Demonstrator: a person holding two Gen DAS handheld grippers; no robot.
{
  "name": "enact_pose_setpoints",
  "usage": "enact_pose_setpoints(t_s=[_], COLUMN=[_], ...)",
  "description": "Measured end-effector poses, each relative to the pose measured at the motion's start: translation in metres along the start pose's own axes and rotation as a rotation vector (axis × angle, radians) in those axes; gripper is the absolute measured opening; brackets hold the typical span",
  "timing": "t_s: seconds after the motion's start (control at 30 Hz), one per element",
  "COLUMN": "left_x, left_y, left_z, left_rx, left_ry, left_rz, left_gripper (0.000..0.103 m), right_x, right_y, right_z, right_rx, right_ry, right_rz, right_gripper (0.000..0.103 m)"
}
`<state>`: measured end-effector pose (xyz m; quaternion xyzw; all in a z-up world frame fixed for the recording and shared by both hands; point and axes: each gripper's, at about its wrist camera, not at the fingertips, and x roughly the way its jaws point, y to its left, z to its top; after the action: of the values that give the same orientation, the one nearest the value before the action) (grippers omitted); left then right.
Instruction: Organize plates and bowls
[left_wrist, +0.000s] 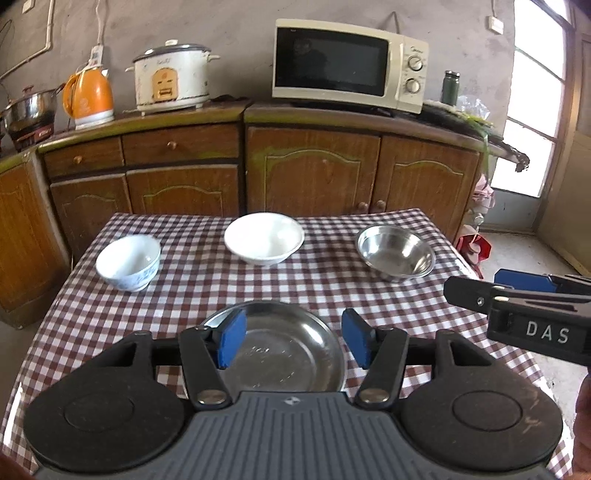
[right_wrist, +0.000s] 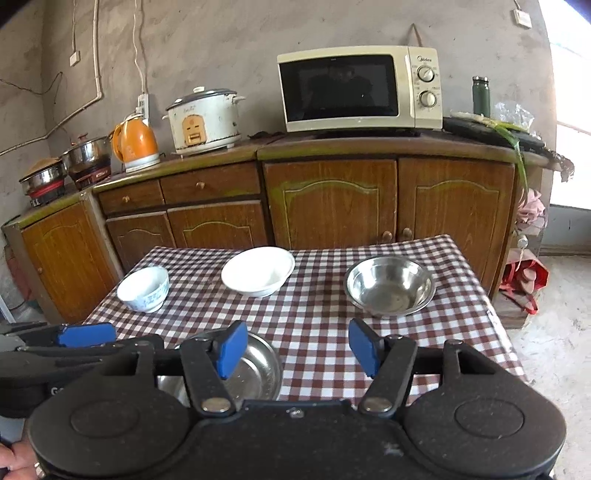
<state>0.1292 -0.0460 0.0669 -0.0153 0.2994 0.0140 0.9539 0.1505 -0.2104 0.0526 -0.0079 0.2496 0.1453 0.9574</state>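
On the checked desk (left_wrist: 177, 295), a steel plate (left_wrist: 291, 354) lay nearest, with a blue-patterned bowl (left_wrist: 129, 262), white bowl (left_wrist: 264, 238) and steel bowl (left_wrist: 396, 254) in a row behind, all empty. Left gripper (left_wrist: 293, 341) and right gripper (right_wrist: 298, 349) hovered above, fingers released, grasping nothing.

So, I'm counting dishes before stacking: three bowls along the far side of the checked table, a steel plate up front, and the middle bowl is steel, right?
Not quite: the middle bowl is white. The steel bowl stands at the right end, as the left wrist view shows. The rest holds.
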Motion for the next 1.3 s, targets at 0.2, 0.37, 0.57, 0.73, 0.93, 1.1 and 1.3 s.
enact_pose_setpoints(t_s=[0.2,0.37,0.57,0.73,0.93,1.1,1.3], left_x=[-0.013,-0.021,-0.021,-0.016,-0.003,0.010,0.027], left_y=[-0.023,-0.046,-0.066,-0.074,-0.077,-0.078,-0.085], left_z=[0.015,0.027,0.043,0.052,0.064,0.076,0.092], left_rx=[0.037,0.080,0.108,0.102,0.090,0.079,0.090], left_ry=[-0.042,-0.069,-0.097,-0.105,-0.100,-0.090,-0.098], left_rz=[-0.024,-0.057,-0.087,-0.090,-0.080,-0.070,-0.056], left_gripper=[0.060,0.062,0.063,0.063,0.063,0.064,0.065], right_x=[-0.015,-0.025,-0.035,-0.038,-0.034,-0.023,-0.006], right_y=[-0.016,-0.032,-0.054,-0.067,-0.086,-0.099,-0.117], right_z=[0.012,0.023,0.037,0.049,0.062,0.073,0.089], right_rx=[-0.004,0.003,0.031,0.023,0.031,0.029,0.032], right_ry=[-0.040,-0.060,-0.090,-0.110,-0.122,-0.118,-0.113], right_rz=[-0.022,-0.032,-0.045,-0.069,-0.097,-0.127,-0.156], right_gripper=[0.077,0.077,0.078,0.078,0.078,0.078,0.078])
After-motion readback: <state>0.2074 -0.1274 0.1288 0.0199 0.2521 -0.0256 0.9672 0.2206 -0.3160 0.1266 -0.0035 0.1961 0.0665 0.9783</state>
